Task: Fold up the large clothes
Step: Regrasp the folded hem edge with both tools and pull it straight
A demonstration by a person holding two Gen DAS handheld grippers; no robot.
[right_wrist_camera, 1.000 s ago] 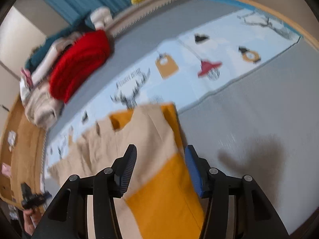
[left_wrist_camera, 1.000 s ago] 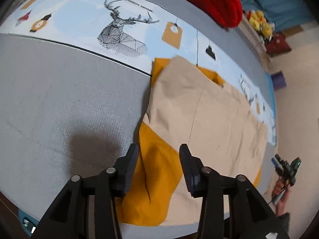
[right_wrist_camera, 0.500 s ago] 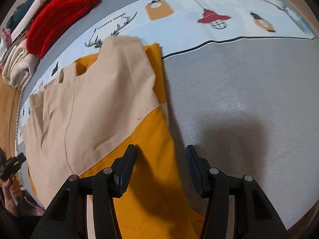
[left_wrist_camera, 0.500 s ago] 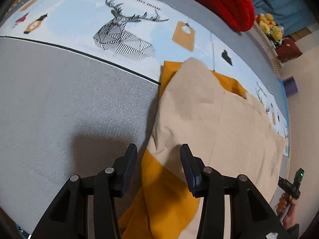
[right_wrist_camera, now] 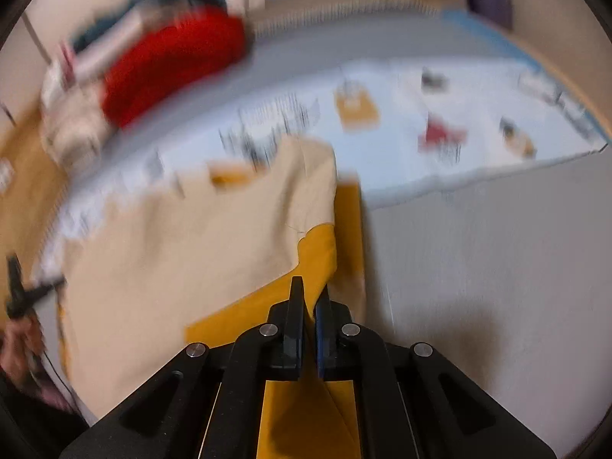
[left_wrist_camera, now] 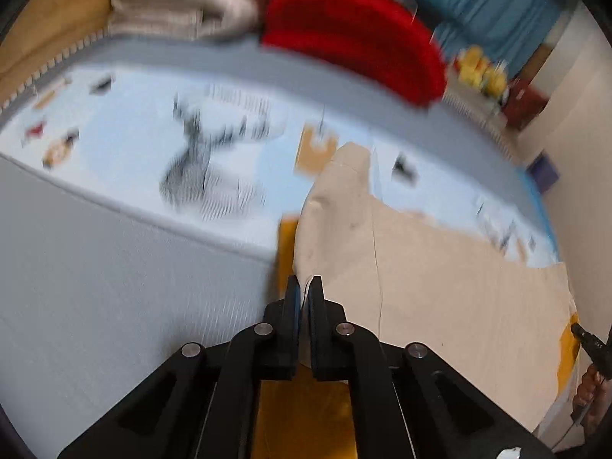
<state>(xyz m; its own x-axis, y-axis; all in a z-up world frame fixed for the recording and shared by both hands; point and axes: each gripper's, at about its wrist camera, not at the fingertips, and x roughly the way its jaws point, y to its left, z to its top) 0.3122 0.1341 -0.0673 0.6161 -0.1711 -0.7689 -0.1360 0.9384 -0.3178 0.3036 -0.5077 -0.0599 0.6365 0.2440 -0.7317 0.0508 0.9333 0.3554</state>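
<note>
**A:** Where is the garment (left_wrist_camera: pixel 440 267) lying?

**B:** It is spreading across the grey bed cover (left_wrist_camera: pixel 95 287), its far edge reaching onto the pale blue printed sheet (left_wrist_camera: pixel 134 122). A beige panel is covering most of it, with mustard-yellow cloth showing along the near edge and down one side.

**A:** And the two grippers?

**B:** Both are pressing together on the near edge. The left gripper (left_wrist_camera: pixel 304 285) is pinching where the beige panel meets the yellow strip; the right gripper (right_wrist_camera: pixel 310 290) is pinching the yellow corner (right_wrist_camera: pixel 321 252). Both frames are blurring, so how much cloth is sitting between each pair of fingers is hard to say.

**A:** How is the fabric likely behaving?

**B:** It is looking like a soft, light woven cloth, draping and creasing rather than holding shape. It will probably sag between the two holds and may be sliding over the smooth cover, so the layers could be separating if only the top one is caught.

**A:** Where should it be taken?

**B:** At the near corners or hem, through both layers, keeping the edge taut between the hands.

**A:** Anything else in view?

**B:** A red knit (left_wrist_camera: pixel 355 34) and folded cream textiles (left_wrist_camera: pixel 183 0) are sitting at the far side, well apart.
</note>
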